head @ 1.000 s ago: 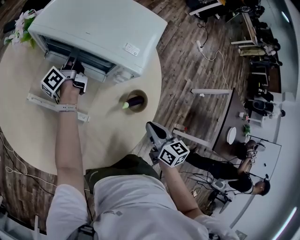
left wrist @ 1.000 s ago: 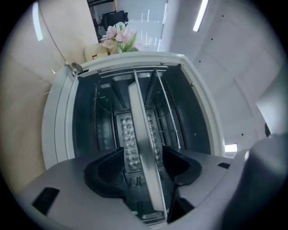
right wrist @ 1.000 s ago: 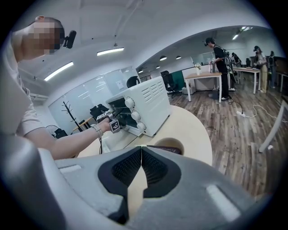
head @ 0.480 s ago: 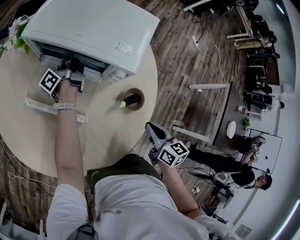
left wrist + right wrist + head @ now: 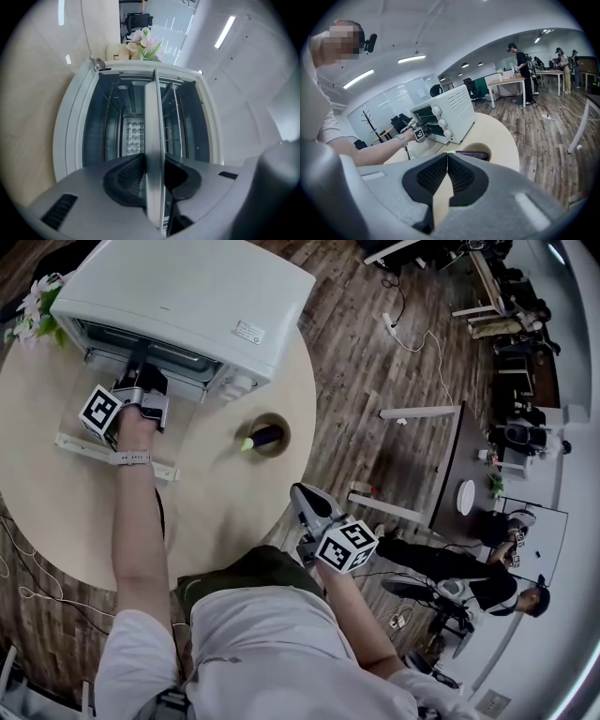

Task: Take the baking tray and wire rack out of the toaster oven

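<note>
The white toaster oven (image 5: pixel 187 296) stands at the round table's far side with its front open. My left gripper (image 5: pixel 139 367) reaches into its mouth. In the left gripper view the metal baking tray (image 5: pixel 153 122) shows edge-on as a bright strip. The left gripper (image 5: pixel 153 176) has just been closing its jaws, and both pads now press on the tray's rim. Thin wires of the rack (image 5: pixel 176 117) run beside the tray inside the oven (image 5: pixel 70 140). My right gripper (image 5: pixel 300 495) hangs shut off the table's near edge, with nothing in its jaws (image 5: pixel 447 161).
A round hole in the table holds a dark object with a green tip (image 5: pixel 262 439). A white bar (image 5: pixel 84 448) lies parallel to the oven's front under my left wrist. Flowers (image 5: pixel 33 306) stand left of the oven. People work at desks (image 5: pixel 520 79) across the room.
The left gripper stayed at the oven's mouth and rolled slightly. The right gripper kept its place.
</note>
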The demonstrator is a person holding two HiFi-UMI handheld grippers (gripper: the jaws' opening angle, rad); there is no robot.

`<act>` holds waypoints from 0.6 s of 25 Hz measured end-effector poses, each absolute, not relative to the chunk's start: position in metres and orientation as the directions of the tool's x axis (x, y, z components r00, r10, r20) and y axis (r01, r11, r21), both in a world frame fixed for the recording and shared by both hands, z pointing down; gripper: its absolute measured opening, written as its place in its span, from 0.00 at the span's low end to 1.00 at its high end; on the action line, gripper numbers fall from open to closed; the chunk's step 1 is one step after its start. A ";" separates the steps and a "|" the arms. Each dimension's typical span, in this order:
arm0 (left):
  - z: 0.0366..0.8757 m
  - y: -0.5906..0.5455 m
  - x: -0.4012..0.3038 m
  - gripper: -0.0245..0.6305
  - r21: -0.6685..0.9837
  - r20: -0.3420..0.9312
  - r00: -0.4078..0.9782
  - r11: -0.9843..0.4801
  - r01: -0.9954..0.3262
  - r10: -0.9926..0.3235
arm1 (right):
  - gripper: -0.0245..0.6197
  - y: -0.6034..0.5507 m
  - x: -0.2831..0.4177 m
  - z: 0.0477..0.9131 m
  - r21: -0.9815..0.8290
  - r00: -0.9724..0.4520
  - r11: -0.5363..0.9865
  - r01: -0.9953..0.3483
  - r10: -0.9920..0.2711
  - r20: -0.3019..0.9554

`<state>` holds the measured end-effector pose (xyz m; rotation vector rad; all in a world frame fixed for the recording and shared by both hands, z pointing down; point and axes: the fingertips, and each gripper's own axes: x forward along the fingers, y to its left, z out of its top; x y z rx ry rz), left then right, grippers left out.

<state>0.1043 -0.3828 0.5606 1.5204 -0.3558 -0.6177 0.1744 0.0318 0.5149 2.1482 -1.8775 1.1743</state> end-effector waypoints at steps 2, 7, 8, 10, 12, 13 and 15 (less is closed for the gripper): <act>0.561 -0.378 0.098 0.17 0.987 -0.154 0.803 -0.057 0.149 -0.575 | 0.05 0.031 0.171 0.514 -0.432 -0.040 -0.250 -0.866 -0.828 0.559; 0.572 -0.363 0.073 0.16 0.992 -0.119 0.807 -0.042 0.117 -0.579 | 0.05 0.028 0.162 0.514 -0.441 -0.073 -0.215 -0.872 -0.831 0.551; 0.571 -0.359 0.068 0.16 0.992 -0.124 0.806 -0.041 0.123 -0.579 | 0.05 0.027 0.160 0.513 -0.443 -0.082 -0.205 -0.872 -0.833 0.547; 0.569 -0.352 0.059 0.16 0.991 -0.130 0.803 -0.042 0.130 -0.581 | 0.05 0.023 0.156 0.513 -0.449 -0.101 -0.183 -0.875 -0.836 0.539; 0.567 -0.344 0.050 0.16 0.989 -0.141 0.797 -0.040 0.145 -0.587 | 0.05 0.020 0.152 0.512 -0.451 -0.121 -0.162 -0.878 -0.837 0.534; 0.570 -0.340 0.044 0.16 0.989 -0.137 0.796 -0.039 0.141 -0.590 | 0.05 0.019 0.150 0.512 -0.453 -0.130 -0.152 -0.878 -0.837 0.532; 0.577 -0.333 0.031 0.15 0.992 -0.120 0.795 -0.039 0.121 -0.594 | 0.05 0.016 0.146 0.512 -0.459 -0.149 -0.133 -0.878 -0.837 0.527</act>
